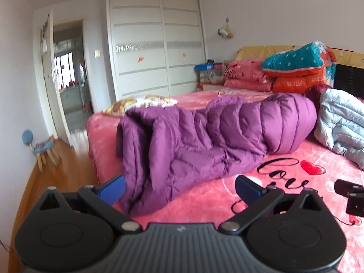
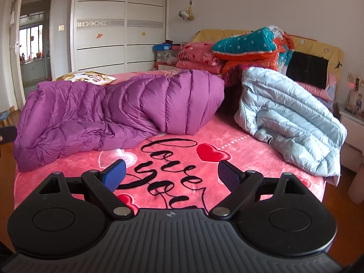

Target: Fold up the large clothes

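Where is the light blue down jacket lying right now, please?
The light blue down jacket lies crumpled on the bed's right side, beside the purple jacket.

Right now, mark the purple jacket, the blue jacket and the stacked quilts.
purple jacket (image 2: 118, 107): right wrist view, quilted middle of its body.
blue jacket (image 2: 293, 116): right wrist view, upper quilted panel.
stacked quilts (image 2: 248, 45): right wrist view, teal dotted top quilt.

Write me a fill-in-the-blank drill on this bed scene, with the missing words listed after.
1. The crumpled puffy down jacket nearest the left gripper is ____ in colour.
2. The pale blue quilted jacket lies on the ____ plush blanket.
3. The right gripper is ____, holding nothing.

Missing words: purple; pink; open
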`<action>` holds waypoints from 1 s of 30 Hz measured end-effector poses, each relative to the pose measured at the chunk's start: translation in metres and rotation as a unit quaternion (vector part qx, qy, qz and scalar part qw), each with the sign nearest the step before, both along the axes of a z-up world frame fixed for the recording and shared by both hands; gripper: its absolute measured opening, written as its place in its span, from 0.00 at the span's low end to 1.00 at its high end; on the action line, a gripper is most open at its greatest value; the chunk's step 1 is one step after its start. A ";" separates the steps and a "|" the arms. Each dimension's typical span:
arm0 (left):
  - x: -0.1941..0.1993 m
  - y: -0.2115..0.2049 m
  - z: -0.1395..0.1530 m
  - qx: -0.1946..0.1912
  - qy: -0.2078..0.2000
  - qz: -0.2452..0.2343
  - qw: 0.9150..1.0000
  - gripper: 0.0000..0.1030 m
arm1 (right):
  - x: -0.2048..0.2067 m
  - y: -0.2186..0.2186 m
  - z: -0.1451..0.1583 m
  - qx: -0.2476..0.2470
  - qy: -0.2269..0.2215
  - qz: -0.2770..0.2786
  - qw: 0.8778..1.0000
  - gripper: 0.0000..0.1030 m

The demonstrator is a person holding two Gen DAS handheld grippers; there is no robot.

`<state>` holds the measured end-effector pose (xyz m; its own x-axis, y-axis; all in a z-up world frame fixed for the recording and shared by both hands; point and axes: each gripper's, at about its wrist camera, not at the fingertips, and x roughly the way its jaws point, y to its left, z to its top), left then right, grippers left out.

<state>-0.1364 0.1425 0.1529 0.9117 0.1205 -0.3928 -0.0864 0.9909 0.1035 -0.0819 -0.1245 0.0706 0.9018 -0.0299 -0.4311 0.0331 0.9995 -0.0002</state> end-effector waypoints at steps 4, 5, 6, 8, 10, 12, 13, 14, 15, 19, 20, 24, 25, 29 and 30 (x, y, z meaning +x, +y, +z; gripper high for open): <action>0.005 0.000 -0.013 -0.014 0.005 0.007 1.000 0.99 | 0.009 -0.010 -0.015 0.013 0.014 0.000 1.000 1.00; 0.008 0.000 -0.015 -0.011 0.006 0.010 1.000 0.99 | 0.012 -0.014 -0.019 0.018 0.017 0.000 1.000 1.00; 0.010 -0.002 -0.018 -0.008 0.006 0.010 1.000 0.98 | 0.014 -0.017 -0.024 0.022 0.021 0.000 1.000 1.00; 0.016 -0.005 -0.021 -0.002 0.004 0.003 1.000 0.95 | 0.022 -0.025 -0.032 0.034 0.029 -0.004 0.999 1.00; 0.025 -0.011 -0.022 -0.001 0.002 -0.008 1.000 0.91 | 0.028 -0.032 -0.040 0.045 0.035 -0.007 0.998 1.00; 0.033 -0.017 -0.021 -0.003 -0.001 -0.022 1.000 0.89 | 0.036 -0.039 -0.049 0.054 0.041 -0.012 0.998 1.00; 0.038 -0.021 -0.020 -0.003 -0.003 -0.031 1.000 0.88 | 0.039 -0.042 -0.053 0.055 0.043 -0.013 0.997 1.00; 0.043 -0.026 -0.020 -0.002 -0.004 -0.037 0.999 0.87 | 0.043 -0.045 -0.057 0.057 0.046 -0.015 0.997 1.00; 0.048 -0.030 -0.020 -0.001 -0.005 -0.043 0.999 0.86 | 0.048 -0.050 -0.063 0.062 0.048 -0.016 0.997 1.00; 0.075 -0.052 -0.023 0.021 0.007 -0.079 0.997 0.83 | 0.057 -0.056 -0.070 0.070 0.048 -0.017 0.996 1.00; 0.084 -0.059 -0.025 0.027 0.012 -0.088 0.996 0.82 | 0.058 -0.057 -0.071 0.074 0.049 -0.017 0.996 1.00; 0.117 -0.079 -0.028 0.046 0.029 -0.115 0.992 0.81 | 0.066 -0.062 -0.073 0.083 0.052 -0.022 0.995 1.00; 0.125 -0.086 -0.029 0.059 0.031 -0.122 0.990 0.80 | 0.068 -0.066 -0.074 0.088 0.052 -0.023 0.994 1.00; 0.155 -0.112 -0.033 0.132 0.029 -0.156 0.978 0.80 | 0.076 -0.078 -0.079 0.112 0.057 -0.031 0.992 1.00; 0.163 -0.116 -0.035 0.148 0.030 -0.161 0.975 0.80 | 0.079 -0.082 -0.081 0.121 0.061 -0.035 0.990 1.00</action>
<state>0.0268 0.0269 0.1181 0.8971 -0.0515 -0.4388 0.2392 0.8916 0.3844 -0.0032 -0.2065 -0.0108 0.8419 0.0268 -0.5389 0.1167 0.9661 0.2304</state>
